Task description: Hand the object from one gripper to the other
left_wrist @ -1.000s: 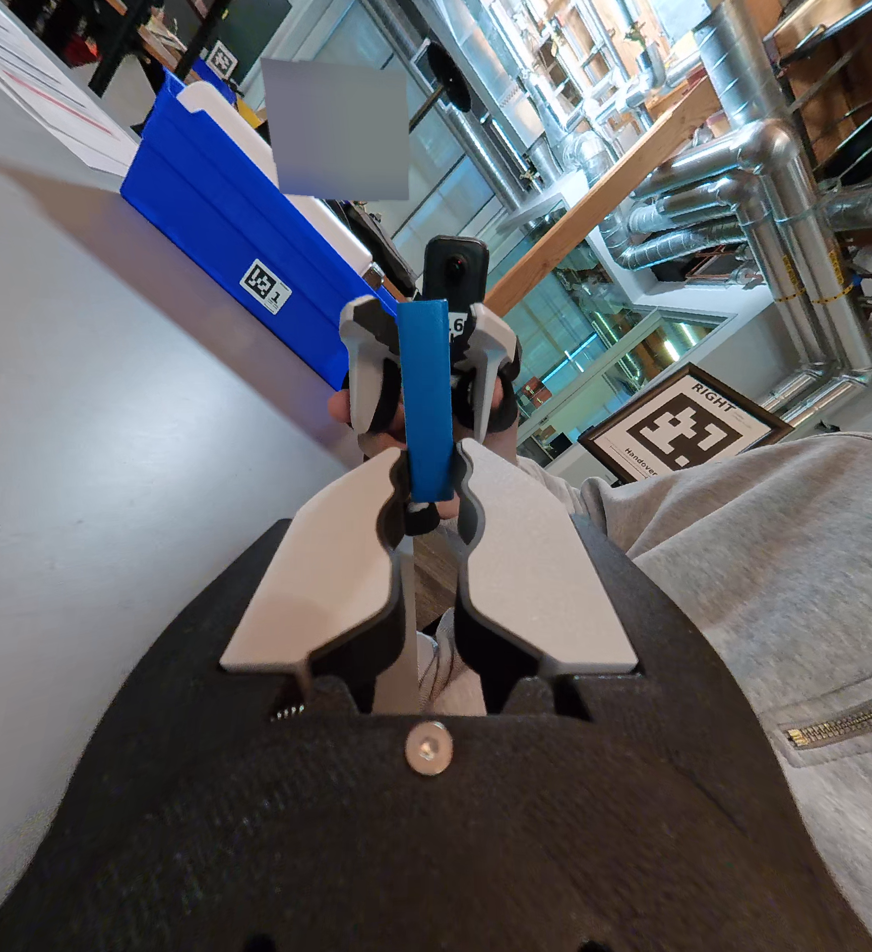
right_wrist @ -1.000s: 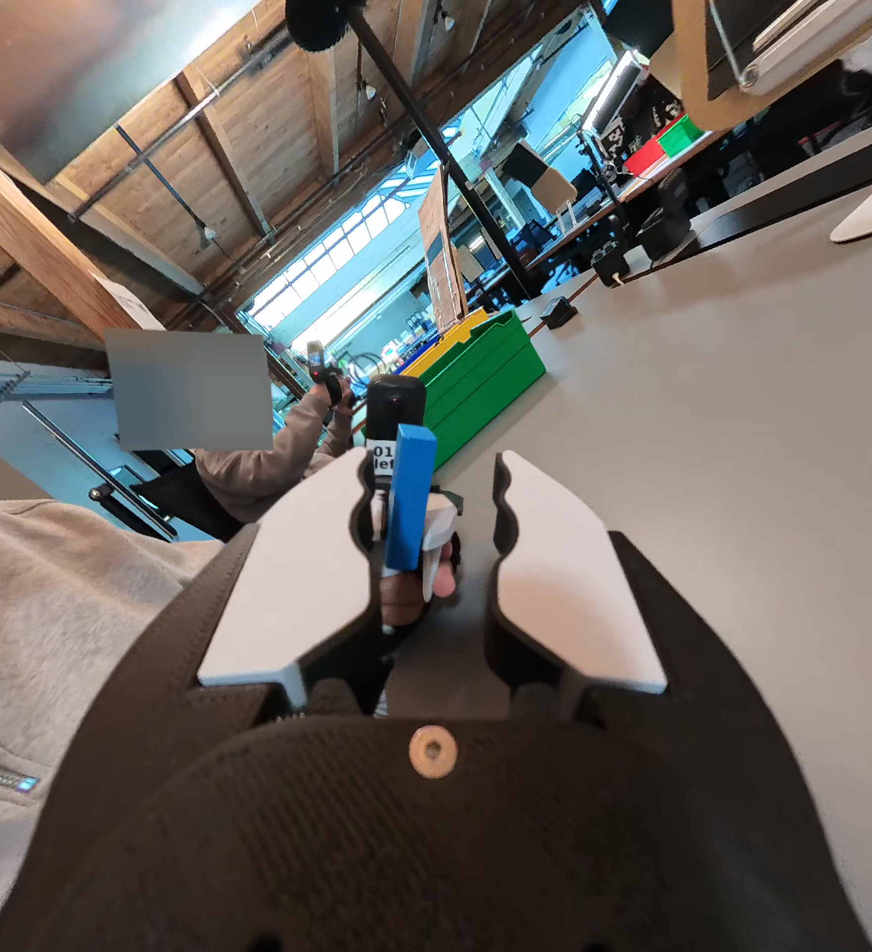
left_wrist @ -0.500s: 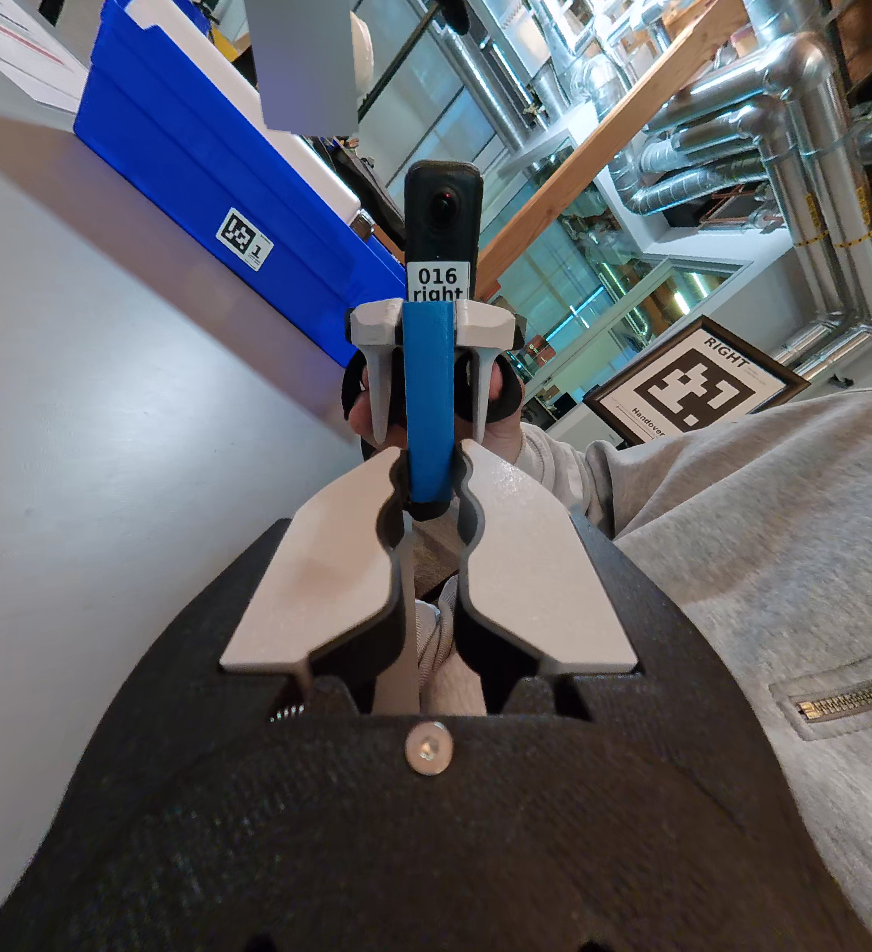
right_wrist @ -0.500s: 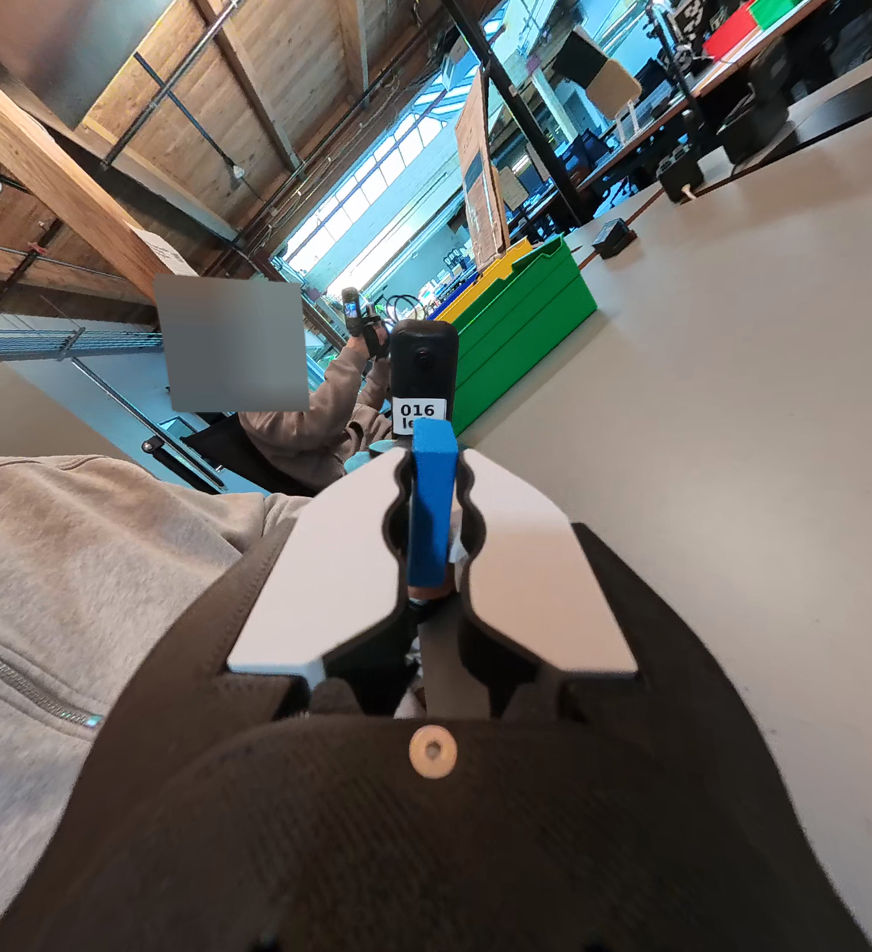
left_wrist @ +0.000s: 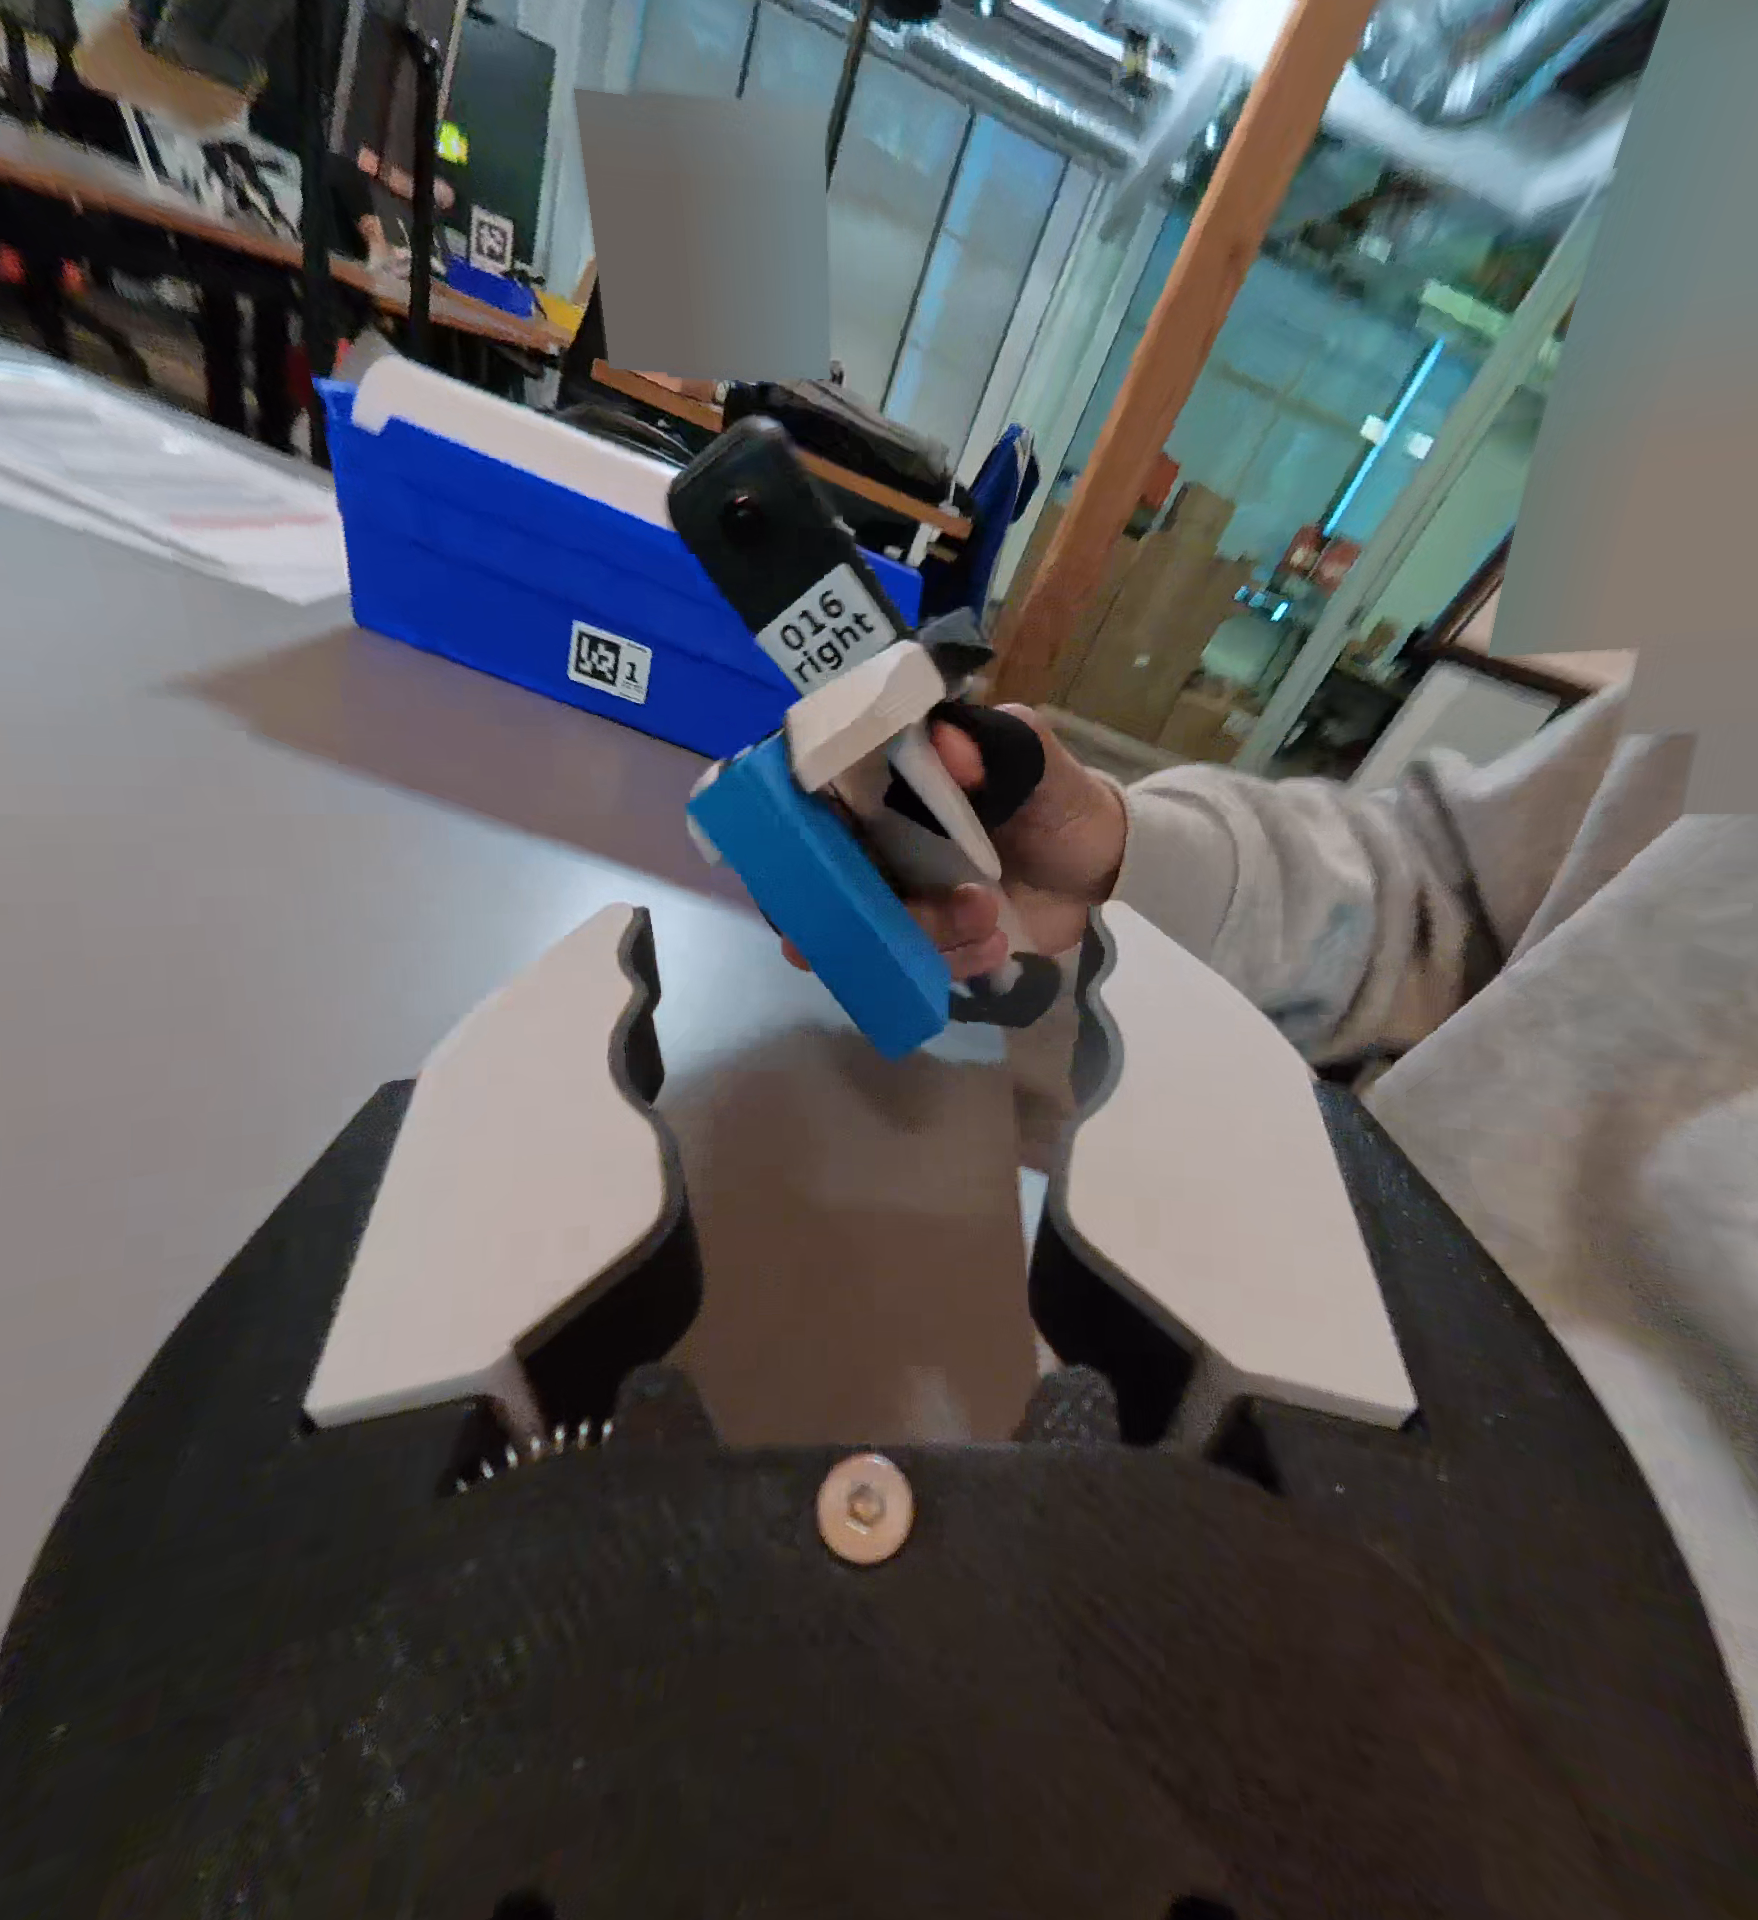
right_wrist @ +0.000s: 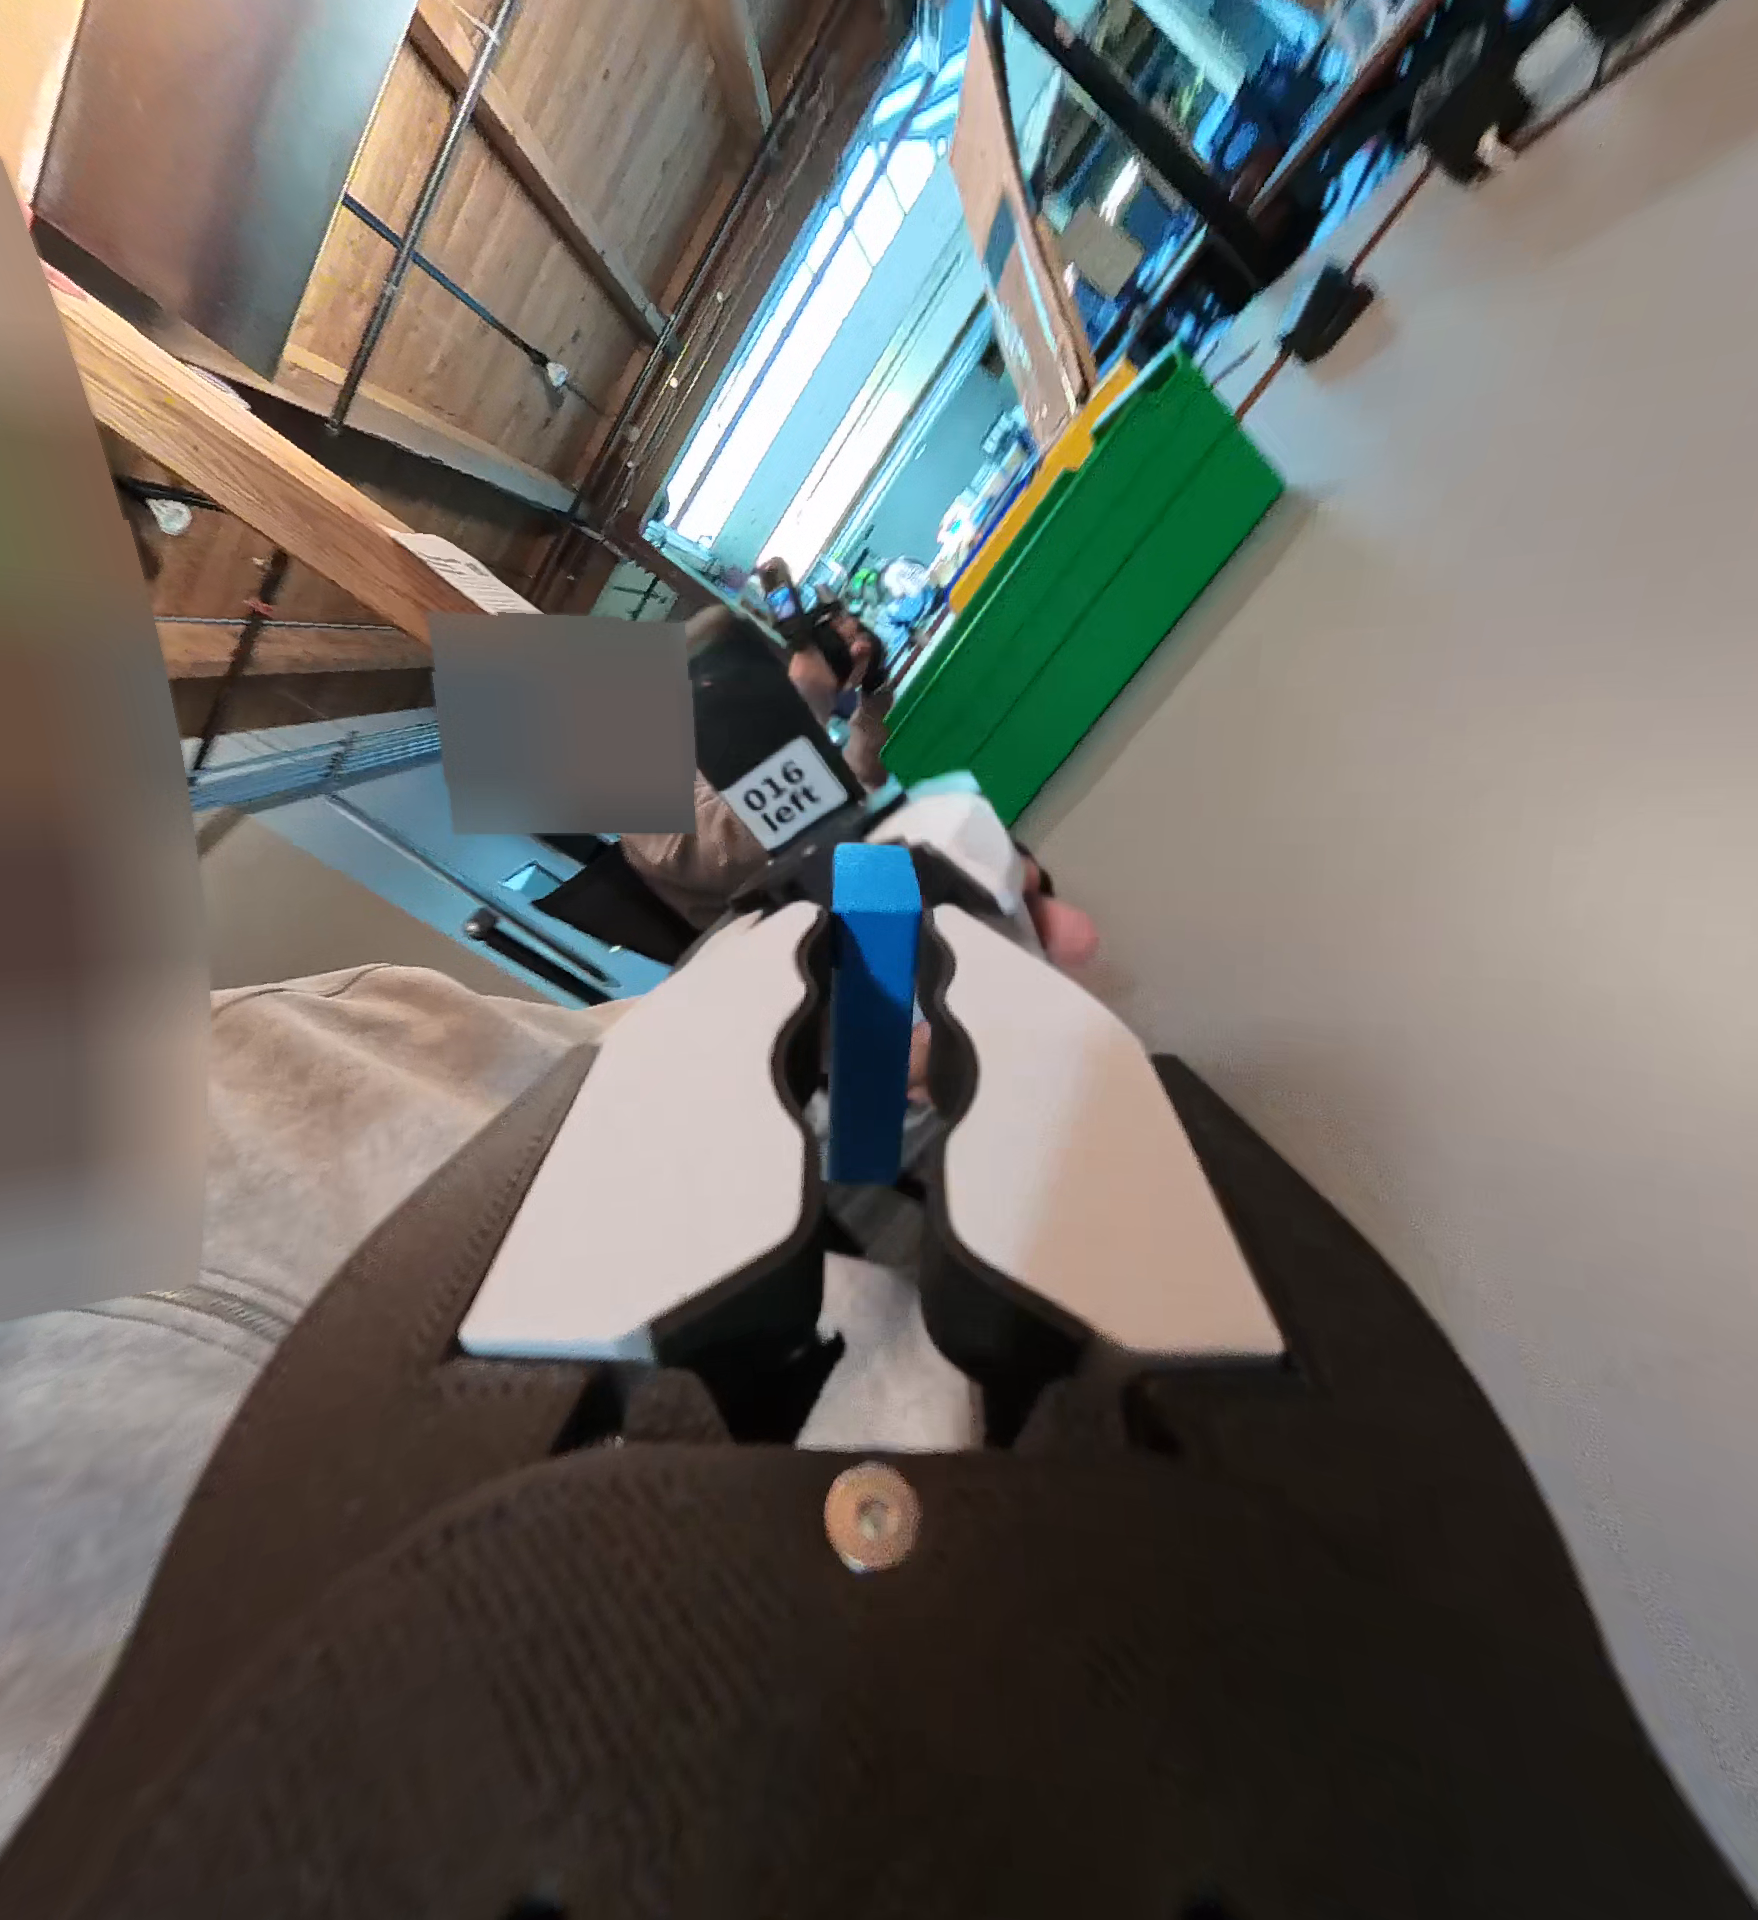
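Possession of the blue block has passed to the right gripper, whose fingers are now clamped on the block's two long faces, one end poking out beyond the tips. Half a second ago both grippers pinched it together; since then the left gripper has let go, and its fingers stand wide apart with only grey tabletop showing between them. From the left wrist view the block hangs tilted in the other gripper, just beyond the left fingertips and clear of them, above the tabletop near a blue bin. A green bin lies farther off in the right wrist view. The handover itself looks complete; what remains, most likely, is for the two grippers to draw apart.
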`<action>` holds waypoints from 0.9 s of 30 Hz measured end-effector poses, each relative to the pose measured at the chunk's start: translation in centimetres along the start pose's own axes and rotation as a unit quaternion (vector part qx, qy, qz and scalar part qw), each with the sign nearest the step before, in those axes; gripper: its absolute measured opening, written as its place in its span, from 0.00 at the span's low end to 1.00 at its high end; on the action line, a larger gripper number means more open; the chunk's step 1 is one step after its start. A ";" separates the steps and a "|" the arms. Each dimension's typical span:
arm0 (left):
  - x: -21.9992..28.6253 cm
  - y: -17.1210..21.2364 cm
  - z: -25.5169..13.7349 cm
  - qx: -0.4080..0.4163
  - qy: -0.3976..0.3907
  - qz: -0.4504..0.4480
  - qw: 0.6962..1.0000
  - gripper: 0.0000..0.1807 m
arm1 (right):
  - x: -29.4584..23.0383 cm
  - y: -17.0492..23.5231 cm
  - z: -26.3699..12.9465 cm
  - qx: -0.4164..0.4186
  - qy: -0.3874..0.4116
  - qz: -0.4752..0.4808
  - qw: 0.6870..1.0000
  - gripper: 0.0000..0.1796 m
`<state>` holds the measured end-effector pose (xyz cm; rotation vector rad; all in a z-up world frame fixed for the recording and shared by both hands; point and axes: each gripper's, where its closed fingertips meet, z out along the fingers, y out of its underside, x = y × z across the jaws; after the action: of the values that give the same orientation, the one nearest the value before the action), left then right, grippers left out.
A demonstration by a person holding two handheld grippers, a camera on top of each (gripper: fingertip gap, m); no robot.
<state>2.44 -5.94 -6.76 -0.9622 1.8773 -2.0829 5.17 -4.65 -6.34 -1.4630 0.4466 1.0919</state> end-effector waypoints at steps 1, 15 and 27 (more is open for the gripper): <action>0.2 0.1 0.0 -0.010 -0.008 0.038 0.999 0.43 | 0.2 0.4 0.1 -0.011 -0.009 0.025 1.000 0.09; 0.8 2.0 -0.1 -0.081 -0.031 0.253 0.963 0.38 | 0.2 2.8 1.0 -0.059 -0.072 0.179 0.980 0.09; 0.0 0.7 -0.5 -0.058 -0.049 0.202 0.977 0.38 | 1.0 0.5 0.5 0.011 -0.039 0.098 0.994 0.24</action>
<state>1.95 -5.70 -7.38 -0.6242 1.9636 -1.6783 5.07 -4.01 -7.33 -1.3733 0.5529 1.2923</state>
